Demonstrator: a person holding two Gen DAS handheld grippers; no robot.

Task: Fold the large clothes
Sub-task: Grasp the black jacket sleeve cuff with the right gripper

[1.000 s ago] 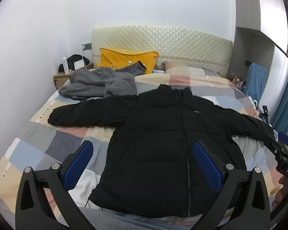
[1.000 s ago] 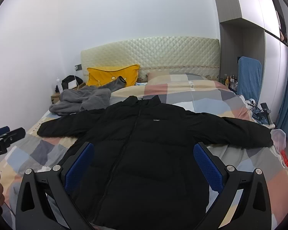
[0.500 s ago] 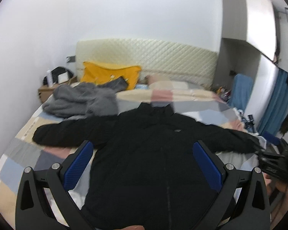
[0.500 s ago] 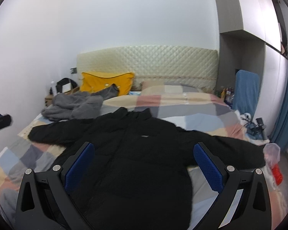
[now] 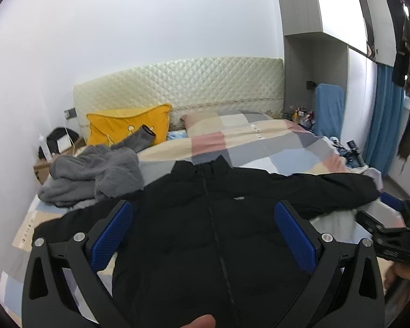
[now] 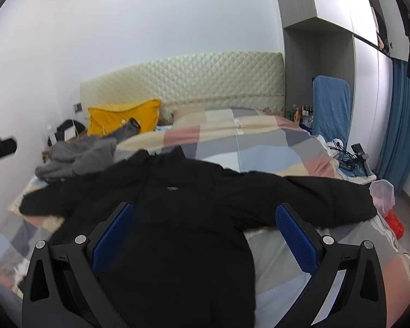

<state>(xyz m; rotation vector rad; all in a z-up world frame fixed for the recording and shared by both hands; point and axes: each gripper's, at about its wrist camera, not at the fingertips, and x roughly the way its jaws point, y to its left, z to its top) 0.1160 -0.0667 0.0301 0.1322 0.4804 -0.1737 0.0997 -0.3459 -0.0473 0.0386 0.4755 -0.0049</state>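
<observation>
Both the left hand-held gripper (image 5: 202,235) and the right hand-held gripper (image 6: 205,235) hover with jaws spread wide and empty above the hem end of the black puffer jacket (image 5: 218,218). It lies front-up, zipped, on the patchwork bed (image 5: 259,142), collar pointing away toward the headboard, sleeves stretched sideways; neither gripper looks clearly nearer.

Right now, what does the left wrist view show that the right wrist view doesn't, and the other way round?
Left wrist only: the jacket's front zipper, the right gripper's body at the frame's right edge, and a fingertip at the bottom.

Right wrist only: a red object off the bed's right side, and the jacket's right sleeve cuff unobstructed.

Both: the black jacket spread flat, the grey garment, the yellow pillow, and open jaws holding nothing.
</observation>
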